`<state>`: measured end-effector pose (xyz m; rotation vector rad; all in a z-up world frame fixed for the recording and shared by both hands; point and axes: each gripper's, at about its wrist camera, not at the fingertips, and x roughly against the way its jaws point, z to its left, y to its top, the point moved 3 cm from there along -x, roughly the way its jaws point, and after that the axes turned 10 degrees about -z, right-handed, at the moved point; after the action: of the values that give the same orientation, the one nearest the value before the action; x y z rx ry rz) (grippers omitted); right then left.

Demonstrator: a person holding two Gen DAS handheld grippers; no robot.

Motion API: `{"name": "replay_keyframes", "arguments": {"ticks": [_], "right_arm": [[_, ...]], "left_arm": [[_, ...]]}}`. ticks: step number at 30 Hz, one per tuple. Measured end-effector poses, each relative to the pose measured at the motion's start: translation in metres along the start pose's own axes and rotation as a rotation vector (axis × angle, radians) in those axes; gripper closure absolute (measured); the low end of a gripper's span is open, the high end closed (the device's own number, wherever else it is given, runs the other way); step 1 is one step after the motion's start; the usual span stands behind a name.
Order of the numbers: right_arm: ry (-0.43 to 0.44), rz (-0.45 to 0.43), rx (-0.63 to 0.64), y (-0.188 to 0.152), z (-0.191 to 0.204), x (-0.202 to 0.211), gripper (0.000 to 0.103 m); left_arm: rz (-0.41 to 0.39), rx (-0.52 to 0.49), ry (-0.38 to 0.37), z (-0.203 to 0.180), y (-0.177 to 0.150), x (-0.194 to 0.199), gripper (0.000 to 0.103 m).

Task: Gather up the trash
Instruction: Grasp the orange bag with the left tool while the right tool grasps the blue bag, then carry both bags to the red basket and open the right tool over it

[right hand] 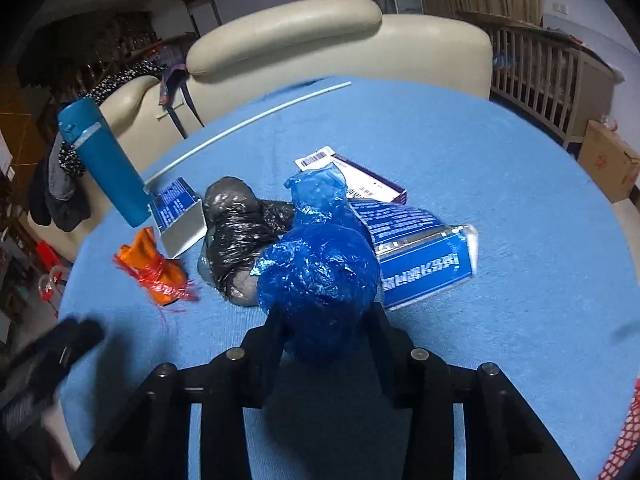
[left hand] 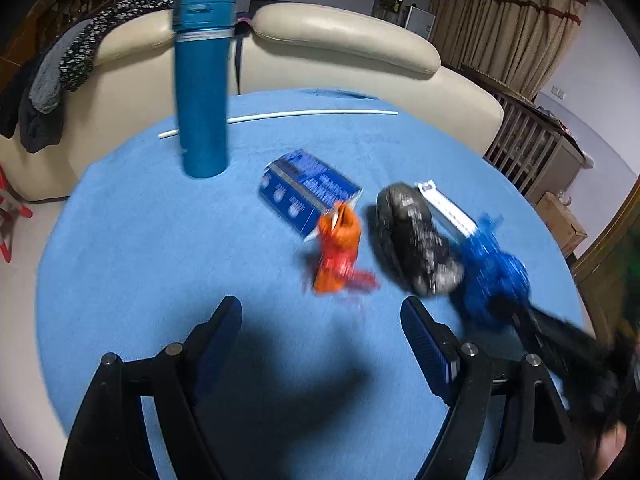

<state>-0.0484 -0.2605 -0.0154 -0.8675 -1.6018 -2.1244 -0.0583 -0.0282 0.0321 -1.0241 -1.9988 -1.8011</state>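
The right tool (right hand: 324, 328) is clamped on the blue bag (right hand: 320, 280) on the bench (right hand: 500, 160). The left tool (left hand: 320, 320) gapes wide, holding nothing, the orange wrapper (left hand: 338, 256) just ahead.

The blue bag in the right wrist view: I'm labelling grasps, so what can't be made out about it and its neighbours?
- Blue plastic bag: its near side is hidden between the right gripper's fingers, so pad contact is unclear.
- Same bag, left wrist view: motion blur.
- Black plastic bag: right side covered by the blue bag.
- Flattened blue carton: print too small to read.
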Motion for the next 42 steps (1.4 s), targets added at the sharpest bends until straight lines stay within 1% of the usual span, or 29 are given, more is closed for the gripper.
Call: {"name": "replay_keyframes", "arguments": {"ticks": [5,8,9,10,11,12,14,20,23,27,31,38,42], "right_arm": [[0.007,-0.013,-0.012,-0.006,-0.006,0.024,0.060],[0.005,-0.012,-0.024,-0.013,-0.011,0.038,0.060],[0.006,-0.011,-0.031,-0.016,-0.013,0.041,0.060],[0.006,-0.010,-0.035,-0.016,-0.014,0.043,0.060],[0.006,-0.010,-0.038,-0.018,-0.015,0.045,0.061],[0.007,-0.011,-0.040,-0.019,-0.015,0.047,0.061],[0.013,-0.015,-0.046,-0.021,-0.016,0.051,0.061],[0.039,-0.037,-0.049,-0.024,-0.008,0.062,0.061],[0.051,-0.061,-0.055,-0.027,-0.006,0.075,0.061],[0.055,-0.092,-0.064,-0.031,-0.009,0.094,0.061],[0.045,-0.119,-0.067,-0.037,-0.015,0.114,0.060],[0.027,-0.160,-0.093,-0.048,-0.030,0.145,0.060],[0.008,-0.186,-0.110,-0.051,-0.042,0.160,0.060]], "left_arm": [[0.044,-0.027,0.021,-0.010,0.015,-0.050,0.021],[0.077,-0.025,0.028,-0.010,0.016,-0.073,0.021],[0.085,-0.029,0.031,-0.010,0.015,-0.078,0.022],[0.090,-0.029,0.024,-0.009,0.014,-0.081,0.048],[0.108,-0.034,0.024,-0.008,0.012,-0.083,0.071],[0.135,-0.035,0.032,-0.006,0.009,-0.085,0.077],[0.126,-0.025,0.033,-0.002,0.007,-0.077,0.077],[0.096,-0.059,0.062,-0.005,-0.004,-0.036,0.078],[0.076,-0.078,0.082,-0.008,-0.010,-0.015,0.078],[0.052,-0.098,0.084,-0.019,-0.017,0.011,0.078],[0.036,-0.110,0.072,-0.026,-0.021,0.028,0.078],[-0.003,-0.157,0.035,-0.058,-0.028,0.058,0.078],[-0.016,-0.182,0.004,-0.075,-0.029,0.065,0.078]]}}
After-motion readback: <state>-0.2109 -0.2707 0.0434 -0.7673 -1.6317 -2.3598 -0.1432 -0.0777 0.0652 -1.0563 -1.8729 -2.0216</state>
